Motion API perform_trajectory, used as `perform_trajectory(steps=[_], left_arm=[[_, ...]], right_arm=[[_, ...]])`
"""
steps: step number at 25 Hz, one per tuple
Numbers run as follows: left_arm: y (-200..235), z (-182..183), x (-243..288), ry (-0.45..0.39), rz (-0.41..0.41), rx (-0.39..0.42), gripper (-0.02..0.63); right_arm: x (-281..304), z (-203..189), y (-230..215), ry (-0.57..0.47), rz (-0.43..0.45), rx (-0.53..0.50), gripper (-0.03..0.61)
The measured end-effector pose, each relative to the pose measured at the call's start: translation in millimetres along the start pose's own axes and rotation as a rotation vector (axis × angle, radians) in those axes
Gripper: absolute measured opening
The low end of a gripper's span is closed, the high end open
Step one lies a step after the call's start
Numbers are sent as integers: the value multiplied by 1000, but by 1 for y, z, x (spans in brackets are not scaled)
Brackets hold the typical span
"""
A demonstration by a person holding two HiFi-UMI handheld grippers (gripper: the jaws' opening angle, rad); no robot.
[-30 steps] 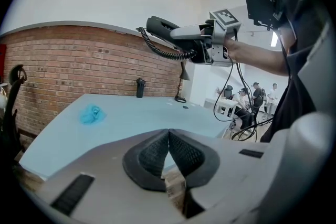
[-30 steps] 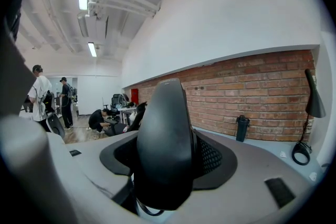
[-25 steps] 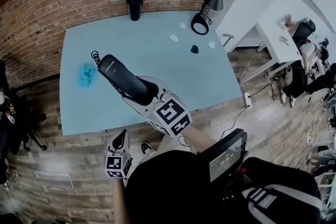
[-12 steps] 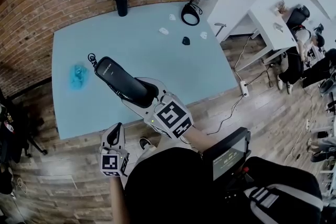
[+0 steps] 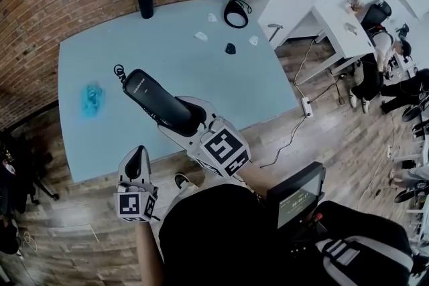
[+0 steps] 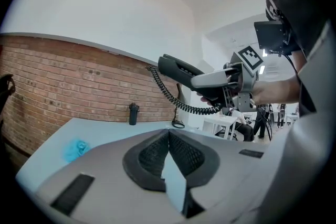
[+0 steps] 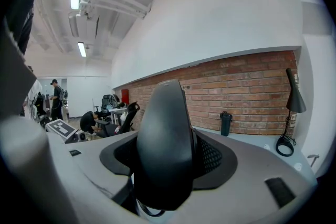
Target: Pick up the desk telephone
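A black telephone handset [image 5: 157,100] sticks out over the light-blue table [image 5: 221,87], and my right gripper [image 5: 184,118] is shut on its near end. In the right gripper view the handset [image 7: 165,149] fills the space between the pads. Its coiled cord [image 6: 173,99] hangs from the far end. My left gripper [image 5: 136,159] hovers at the table's front edge, below and left of the handset. Its pads meet at the tip with nothing between them [image 6: 169,136]. The left gripper view shows the handset [image 6: 178,68] up to the right. No phone base is in view.
On the table lie a crumpled blue object [image 5: 89,97] at the left, a black tumbler [image 5: 143,1] by the brick wall, a black desk lamp [image 5: 236,10] and a few small white and black bits [image 5: 230,48]. A power strip [image 5: 305,106] lies on the floor at the right.
My left gripper has risen and drifted left along the table's front edge. The right gripper keeps its hold on the handset and has shifted only a little.
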State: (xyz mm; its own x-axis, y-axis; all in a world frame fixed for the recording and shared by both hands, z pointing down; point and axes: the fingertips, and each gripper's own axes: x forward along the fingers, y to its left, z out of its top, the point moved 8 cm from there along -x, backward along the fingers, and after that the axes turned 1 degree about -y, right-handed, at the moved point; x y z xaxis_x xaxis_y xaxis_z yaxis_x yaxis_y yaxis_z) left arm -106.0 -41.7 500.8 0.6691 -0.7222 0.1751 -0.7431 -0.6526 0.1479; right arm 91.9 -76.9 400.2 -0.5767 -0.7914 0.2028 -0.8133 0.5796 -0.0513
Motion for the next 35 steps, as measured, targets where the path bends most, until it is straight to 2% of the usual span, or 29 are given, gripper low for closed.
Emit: perform_trajectory(steps=[3, 9, 14, 21, 25, 30, 35], left_arm=[[2, 9, 13, -42, -8, 6, 23], [0, 28, 42, -66, -19, -6, 23], [-11, 39, 60, -102, -73, 13, 23], [-22, 68, 82, -155, -100, 56, 23], [-22, 68, 89, -132, -89, 83, 23], [-32, 73, 99, -151, -119, 51, 23], [-39, 66, 95, -107, -128, 52, 23]], right_arm=[[-3, 1, -9, 2, -10, 1, 282], [-11, 4, -34, 19, -31, 1, 282], [-12, 1, -54, 44, -42, -8, 282], [-11, -7, -78, 43, -29, 5, 282], [-12, -16, -83, 56, -25, 29, 282], [-17, -18, -88, 59, -32, 40, 282], [-26, -26, -82, 66, -54, 62, 282]])
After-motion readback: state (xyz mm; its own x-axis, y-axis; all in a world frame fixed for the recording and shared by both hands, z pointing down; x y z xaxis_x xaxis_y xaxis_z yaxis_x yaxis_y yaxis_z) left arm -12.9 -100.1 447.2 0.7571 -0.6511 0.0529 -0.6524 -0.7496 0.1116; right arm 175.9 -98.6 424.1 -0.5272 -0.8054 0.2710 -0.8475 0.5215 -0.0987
